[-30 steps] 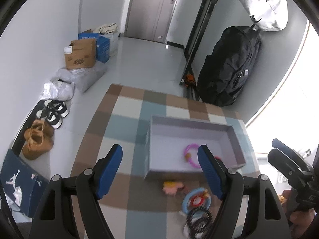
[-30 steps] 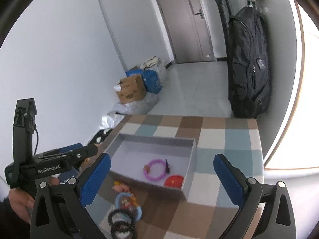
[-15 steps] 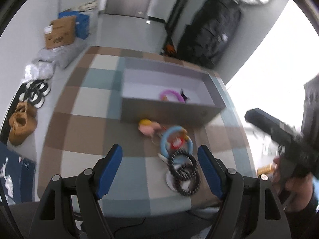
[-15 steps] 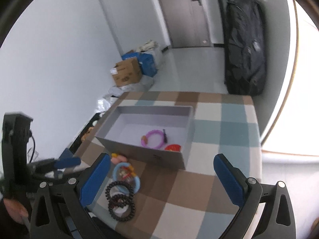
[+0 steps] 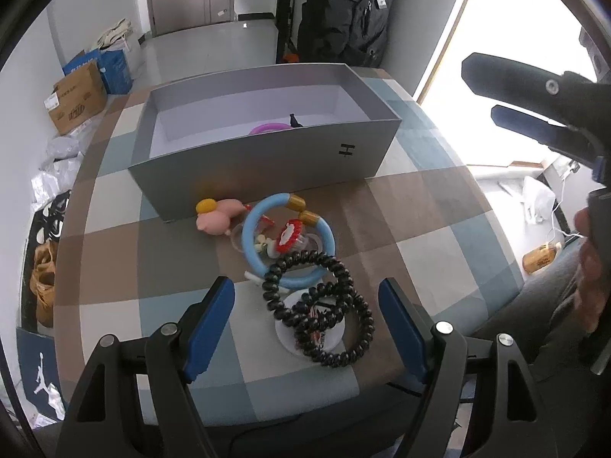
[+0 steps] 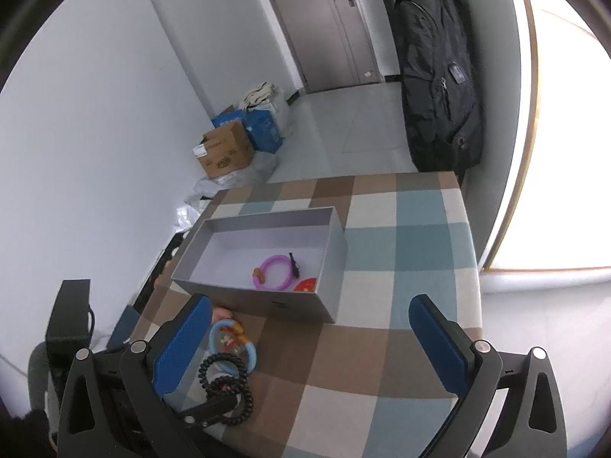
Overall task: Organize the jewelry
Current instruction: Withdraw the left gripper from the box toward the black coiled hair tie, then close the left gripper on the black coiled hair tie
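Left wrist view shows the left tool (image 5: 307,322) apart, empty, over the black coil bracelets (image 5: 324,305) near the grey box (image 5: 267,152); straddle one coil only, avoiding the blue ring (image 5: 290,242)

a counter (image 5: 401,229) covered in a checked pattern of brown, pale blue, cream and grey squares. on it, a plain grey box (image 5: 267,152) with a lighter, lilac-tinted inside and a small dark mark on its front wall. inside the box, a purple ring (image 6: 274,267) with a black piece, and a red item (image 6: 305,285). in front of the box, a pink and yellow toy (image 5: 215,215), a sky-blue ring (image 5: 288,242) with gold bands, red and white charms (image 5: 290,234), two black beaded bracelets (image 5: 320,305) over a white disc (image 5: 290,334). left claw (image 5: 307,322) and right claw (image 6: 305,349) are black with blue pads. a black bag (image 6: 439,76), a brown cardboard carton (image 6: 225,150) and a blue carton (image 6: 263,128) stand behind.
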### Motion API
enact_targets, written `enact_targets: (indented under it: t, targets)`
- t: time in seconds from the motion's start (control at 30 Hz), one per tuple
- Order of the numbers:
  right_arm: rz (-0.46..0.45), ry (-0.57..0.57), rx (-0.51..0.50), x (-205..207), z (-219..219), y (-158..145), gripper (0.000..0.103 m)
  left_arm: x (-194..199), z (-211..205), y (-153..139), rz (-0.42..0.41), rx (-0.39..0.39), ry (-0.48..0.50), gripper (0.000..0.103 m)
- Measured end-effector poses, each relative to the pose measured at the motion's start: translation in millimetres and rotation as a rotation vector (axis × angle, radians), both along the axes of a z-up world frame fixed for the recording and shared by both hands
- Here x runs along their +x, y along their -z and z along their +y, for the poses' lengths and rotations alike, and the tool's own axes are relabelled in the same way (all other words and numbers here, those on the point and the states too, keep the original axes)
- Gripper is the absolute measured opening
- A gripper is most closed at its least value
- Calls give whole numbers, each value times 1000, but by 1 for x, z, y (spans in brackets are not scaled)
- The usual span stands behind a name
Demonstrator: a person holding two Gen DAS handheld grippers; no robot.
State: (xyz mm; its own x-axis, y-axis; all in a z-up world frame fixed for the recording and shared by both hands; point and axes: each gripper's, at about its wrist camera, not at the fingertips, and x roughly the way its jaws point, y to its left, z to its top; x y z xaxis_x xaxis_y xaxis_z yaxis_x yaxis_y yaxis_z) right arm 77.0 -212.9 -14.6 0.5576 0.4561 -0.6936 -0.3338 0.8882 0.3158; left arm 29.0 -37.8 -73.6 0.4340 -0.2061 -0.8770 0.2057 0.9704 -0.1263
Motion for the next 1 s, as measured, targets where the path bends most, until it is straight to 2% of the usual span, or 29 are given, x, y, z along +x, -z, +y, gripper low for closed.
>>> enact_targets:
  t: [0.13,0.17,0.23,0.37,0.5,0.57,0.6,0.7,0.77,1.0]
  targets:
    - [3,-1,-3,0,-1,0,103,0,-4,1,-16,18,14,73]
    - [4,-3,-1,-1,-1,0,103,-1,-5,0,-20,20,25,71]
    - [5,-3,0,-1,-2,0,103,-2,-7,0,-29,36,36,58]
    - [4,-3,7,-1,-2,-2,103,-3,-12,3,-34,85,50,56]
    - [1,-8,5,0,0,-2,103,-3,-9,0,-42,91,54,45]
    - [0,-10,5,0,0,-2,103,-2,-8,0,-36,85,48,43]
    - [2,-8,6,-1,0,-2,103,-2,-8,0,-37,84,45,39]
    - [-1,-7,3,-1,0,-2,103,1,-8,1,-22,79,45,10]
    - [1,-5,3,0,0,-2,103,3,-4,4,1,46,33,10]
    - [2,0,4,0,0,-1,103,3,-2,2,-1,23,27,7]
